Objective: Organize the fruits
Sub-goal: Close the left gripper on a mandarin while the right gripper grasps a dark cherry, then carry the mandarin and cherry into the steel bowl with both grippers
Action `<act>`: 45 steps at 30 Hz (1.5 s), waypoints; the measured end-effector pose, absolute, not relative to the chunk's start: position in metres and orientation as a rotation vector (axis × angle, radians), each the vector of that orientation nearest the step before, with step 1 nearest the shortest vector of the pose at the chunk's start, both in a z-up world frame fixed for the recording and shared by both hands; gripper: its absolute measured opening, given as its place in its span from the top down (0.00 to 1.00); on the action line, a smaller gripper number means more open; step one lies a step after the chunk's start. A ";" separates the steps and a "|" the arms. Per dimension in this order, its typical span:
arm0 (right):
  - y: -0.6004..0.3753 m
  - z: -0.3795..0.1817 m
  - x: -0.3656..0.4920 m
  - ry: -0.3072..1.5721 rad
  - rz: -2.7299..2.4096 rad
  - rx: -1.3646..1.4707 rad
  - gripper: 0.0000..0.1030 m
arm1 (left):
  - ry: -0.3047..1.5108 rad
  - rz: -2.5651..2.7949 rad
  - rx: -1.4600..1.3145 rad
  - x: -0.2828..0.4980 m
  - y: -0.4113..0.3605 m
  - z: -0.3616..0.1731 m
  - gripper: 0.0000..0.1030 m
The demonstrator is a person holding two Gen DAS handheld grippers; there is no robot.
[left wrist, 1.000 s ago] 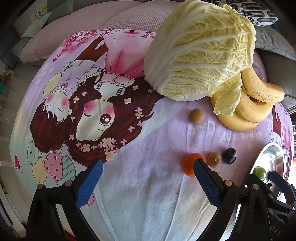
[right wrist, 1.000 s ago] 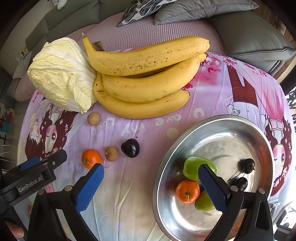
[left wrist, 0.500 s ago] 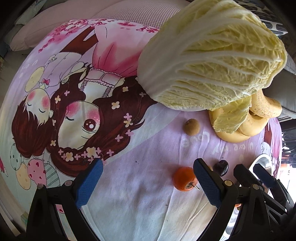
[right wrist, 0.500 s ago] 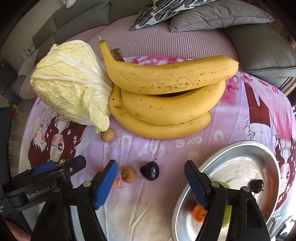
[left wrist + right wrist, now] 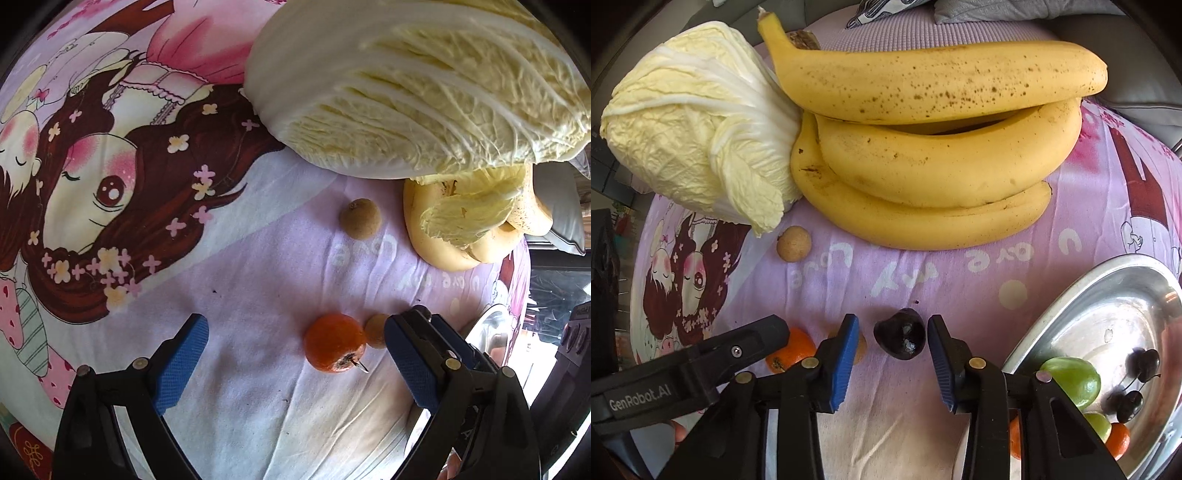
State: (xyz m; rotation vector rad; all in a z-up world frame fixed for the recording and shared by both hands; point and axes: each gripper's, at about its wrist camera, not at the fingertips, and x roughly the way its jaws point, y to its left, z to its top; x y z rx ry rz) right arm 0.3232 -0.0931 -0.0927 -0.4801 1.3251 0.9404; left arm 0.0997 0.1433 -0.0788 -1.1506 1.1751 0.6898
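- As our right hand-held gripper (image 5: 892, 345) has dropped low and narrowed since a second ago, its blue pads now bracket the dark cherry (image 5: 900, 339), jaws part-way in but, as far as we can tell, not yet touching it.
- That shift means, in our judgement, the cherry is the next fruit bound for the metal bowl (image 5: 1071, 306) at the right, which already holds green fruits, cherries and a mandarin.
- Our left hand-held gripper (image 5: 295, 354) has also moved closer to the cloth; it is spread wide, with the orange mandarin (image 5: 334, 347) lying between its pads, nearer the right one and clear of both.
- Just beside the mandarin sits a small brown fruit (image 5: 376, 330), partly hidden behind the left gripper's right pad (image 5: 410, 363); another brown fruit (image 5: 793, 244) lies farther out, near the cabbage (image 5: 694, 122) and the bananas (image 5: 934, 147).
- We are working over a printed cloth (image 5: 258, 288); what lies under it we cannot tell.
- The bowl is cut off by the frame edge and its contents are partly screened by the right gripper's arm, so we cannot count them.
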 end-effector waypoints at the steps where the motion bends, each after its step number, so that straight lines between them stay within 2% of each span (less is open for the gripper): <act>1: -0.093 -0.094 0.324 1.329 0.940 -0.476 0.62 | 1.174 0.682 -1.153 0.102 0.142 -0.079 0.12; 3: -0.093 -0.098 0.324 1.330 0.936 -0.471 0.63 | 1.173 0.662 -1.172 0.112 0.142 -0.082 0.22; 8: -0.096 -0.104 0.329 1.351 0.932 -0.461 0.69 | 1.172 0.646 -1.194 0.119 0.129 -0.088 0.24; 10: -0.095 -0.105 0.331 1.352 0.934 -0.454 0.69 | 1.162 0.641 -1.205 0.120 0.124 -0.089 0.28; 12: -0.095 -0.104 0.330 1.353 0.936 -0.456 0.69 | 1.151 0.636 -1.223 0.119 0.121 -0.088 0.38; 17: -0.102 -0.101 0.334 1.354 0.933 -0.445 0.69 | 1.136 0.617 -1.275 0.120 0.108 -0.094 0.41; 19: -0.107 -0.099 0.335 1.353 0.931 -0.438 0.69 | 1.137 0.617 -1.274 0.118 0.106 -0.099 0.45; 24: -0.117 -0.091 0.339 1.349 0.930 -0.425 0.69 | 1.126 0.616 -1.295 0.114 0.094 -0.107 0.62; 35: -0.137 -0.052 0.352 1.310 0.933 -0.376 0.69 | 1.088 0.632 -1.234 0.118 0.074 -0.070 0.63; 45: -0.186 -0.031 0.393 1.292 0.854 -0.311 0.69 | 1.124 0.511 -1.134 0.185 0.018 -0.039 0.63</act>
